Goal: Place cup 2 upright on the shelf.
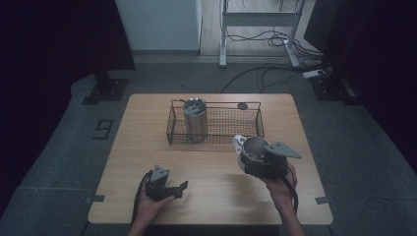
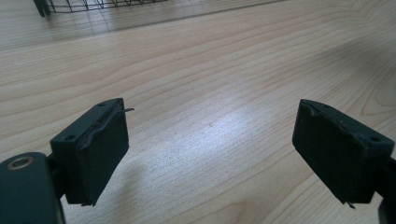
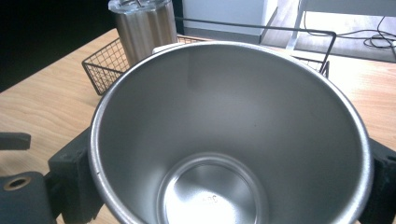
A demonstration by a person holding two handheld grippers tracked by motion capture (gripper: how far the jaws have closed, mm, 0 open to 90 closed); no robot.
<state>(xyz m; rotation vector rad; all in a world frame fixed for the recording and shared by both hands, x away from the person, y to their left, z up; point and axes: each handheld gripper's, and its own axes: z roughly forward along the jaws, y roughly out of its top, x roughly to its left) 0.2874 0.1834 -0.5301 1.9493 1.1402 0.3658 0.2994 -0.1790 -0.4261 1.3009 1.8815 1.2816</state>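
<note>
My right gripper (image 1: 252, 158) is shut on an open stainless steel cup (image 1: 255, 147), held just above the table in front of the wire basket's right end. In the right gripper view the cup (image 3: 224, 140) faces the camera mouth-first, empty inside, with a black jaw pressed on each side of it. A lidded steel tumbler (image 1: 195, 120) stands upright in the left part of the black wire basket (image 1: 216, 103). My left gripper (image 1: 177, 182) rests low at the table's front left, open, with bare wood between its jaws (image 2: 212, 140).
The wooden table (image 1: 147, 147) has free room left of the basket and along the front. A small dark disc (image 1: 242, 106) lies behind the basket. A pale piece (image 1: 238, 142) shows at the cup's left rim. Cables and a desk frame lie on the floor beyond.
</note>
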